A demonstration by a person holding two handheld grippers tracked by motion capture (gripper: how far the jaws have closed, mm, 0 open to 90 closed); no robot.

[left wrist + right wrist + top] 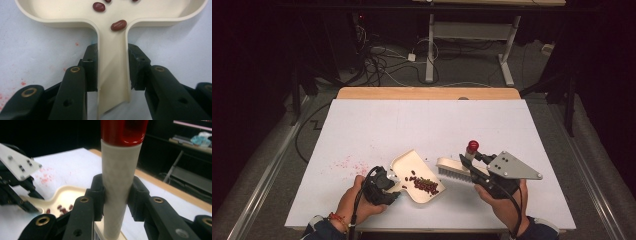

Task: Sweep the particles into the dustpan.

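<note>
Left claw (112,72) pinching dustpan (408,165) handle, beans (426,185) just ahead in pan. Right claw (116,195) clamped on brush (453,168) handle; I see bristles by pan's rim, on table (422,125).

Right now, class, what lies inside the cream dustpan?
Dark red beans lie piled in the dustpan, with two strays near its handle, which the left gripper clamps. The pan floor beneath the pile is covered.
</note>
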